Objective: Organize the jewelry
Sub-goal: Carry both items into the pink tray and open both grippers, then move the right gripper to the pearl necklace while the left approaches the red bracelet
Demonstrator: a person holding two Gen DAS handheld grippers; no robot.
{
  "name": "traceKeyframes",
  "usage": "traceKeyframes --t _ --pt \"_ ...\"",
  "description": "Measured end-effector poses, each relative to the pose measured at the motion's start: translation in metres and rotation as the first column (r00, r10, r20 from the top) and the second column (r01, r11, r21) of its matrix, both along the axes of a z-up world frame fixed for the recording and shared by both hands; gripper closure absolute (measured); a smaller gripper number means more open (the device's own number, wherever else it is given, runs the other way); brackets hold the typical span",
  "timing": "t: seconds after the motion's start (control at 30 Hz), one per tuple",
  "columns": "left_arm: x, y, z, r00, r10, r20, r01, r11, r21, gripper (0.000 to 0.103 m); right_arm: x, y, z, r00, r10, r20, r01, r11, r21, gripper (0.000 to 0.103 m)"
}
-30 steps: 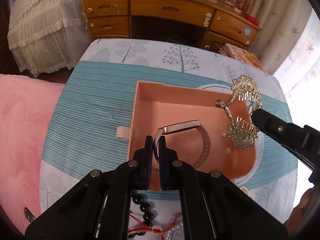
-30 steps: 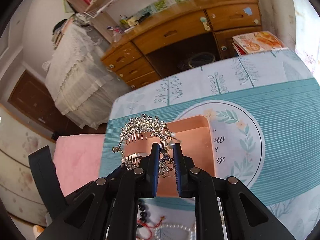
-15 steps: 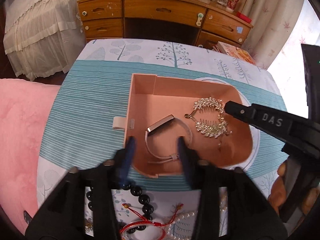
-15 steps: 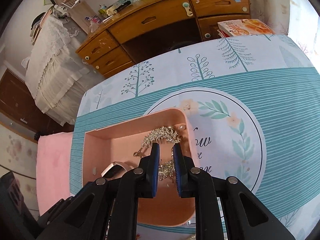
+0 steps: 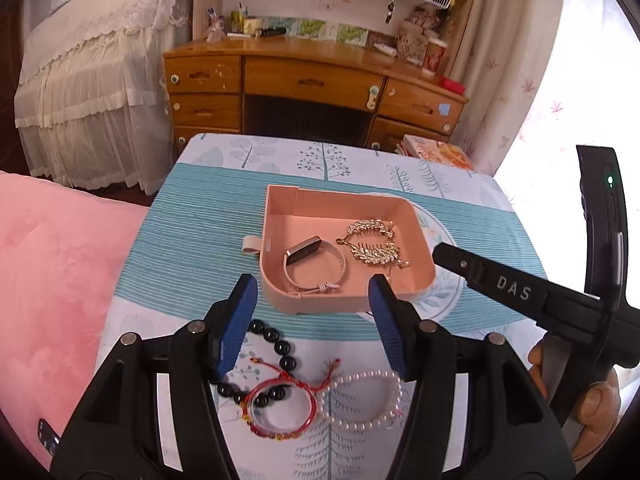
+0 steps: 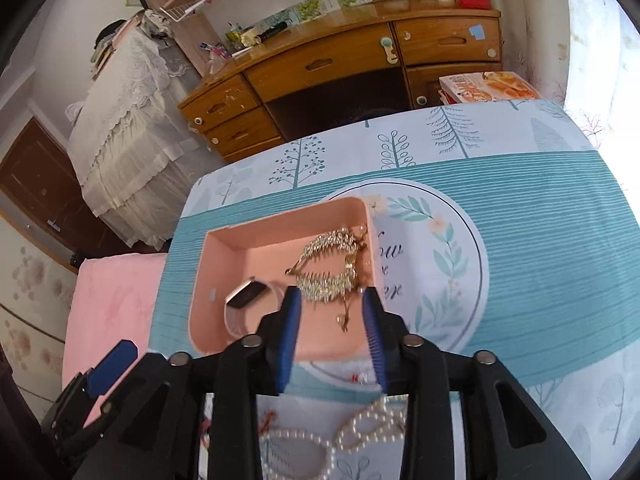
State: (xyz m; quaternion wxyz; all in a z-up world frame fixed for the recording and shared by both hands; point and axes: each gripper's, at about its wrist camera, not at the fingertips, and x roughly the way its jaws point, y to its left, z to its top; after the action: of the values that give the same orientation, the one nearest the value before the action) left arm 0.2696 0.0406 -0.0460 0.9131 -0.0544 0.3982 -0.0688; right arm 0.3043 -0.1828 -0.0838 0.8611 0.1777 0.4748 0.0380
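A pink tray (image 5: 276, 292) (image 6: 208, 240) sits on the patterned tablecloth. In it lie a white band watch (image 5: 308, 258) (image 6: 248, 296) and a gold rhinestone hair comb (image 5: 370, 240) (image 6: 328, 264). My left gripper (image 5: 312, 308) is open and empty, pulled back just in front of the tray. Under it lie a black bead bracelet (image 5: 280, 348), a red string bracelet (image 5: 280, 408) and a pearl bracelet (image 5: 368, 400) (image 6: 360, 420). My right gripper (image 6: 330, 320) is open and empty over the tray's near edge; its finger shows in the left wrist view (image 5: 492, 280).
A pink blanket (image 5: 52, 272) lies left of the table. A wooden desk (image 5: 312, 88) stands beyond the table's far edge, with a lace-covered bed (image 5: 88, 80) to its left. Magazines (image 6: 484, 88) lie at the far right. A curtain (image 5: 520, 60) hangs at right.
Both grippers opened and let go: the watch and the hair comb now lie in the tray. Both grippers pulled back toward the near side of the table.
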Motion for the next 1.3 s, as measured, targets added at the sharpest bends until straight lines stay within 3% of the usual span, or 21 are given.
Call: traceKeyframes --t 0.27,0.57,0.7,0.87,0.93,1.1,1.23,1.3 --pt "-0.073 0.019 0.007 0.998 0.046 0.038 -0.046 0.999 -0.018 0.048 -0.088 0.003 0.015 0.997 0.052 0.064 -0.049 0.997 -0.058 0.067" --pt "-0.144 0.028 0.019 0.999 -0.006 0.031 0.007 0.999 -0.036 0.048 -0.193 0.014 0.038 0.977 0.126 0.17 -0.107 0.987 -0.118 0.066" --pt "-0.17 0.024 0.022 0.999 -0.036 0.04 0.037 0.999 -0.007 0.048 -0.229 0.014 0.048 0.968 0.13 0.216 -0.105 0.987 -0.122 0.058" --pt "-0.185 0.017 0.023 0.997 -0.069 0.019 0.069 0.997 -0.026 0.048 -0.261 0.013 0.059 0.957 0.123 0.262 -0.096 0.989 -0.114 0.05" --pt "-0.188 0.015 0.025 0.999 -0.046 0.02 0.046 0.999 0.001 0.048 -0.271 0.014 0.063 0.953 0.131 0.274 -0.097 0.986 -0.132 0.05" --pt "-0.185 0.023 0.028 1.0 -0.008 0.026 0.009 1.0 -0.011 0.048 -0.285 0.022 0.073 0.942 0.158 0.296 -0.117 0.982 -0.152 0.049" --pt "-0.183 0.031 0.025 0.999 0.02 0.025 -0.02 1.0 0.004 0.032 -0.286 0.029 0.077 0.935 0.181 0.304 -0.132 0.976 -0.176 0.048" --pt "-0.183 0.033 0.022 1.0 0.015 0.026 -0.015 1.0 0.003 0.031 -0.286 0.031 0.076 0.935 0.188 0.302 -0.134 0.972 -0.19 0.048"
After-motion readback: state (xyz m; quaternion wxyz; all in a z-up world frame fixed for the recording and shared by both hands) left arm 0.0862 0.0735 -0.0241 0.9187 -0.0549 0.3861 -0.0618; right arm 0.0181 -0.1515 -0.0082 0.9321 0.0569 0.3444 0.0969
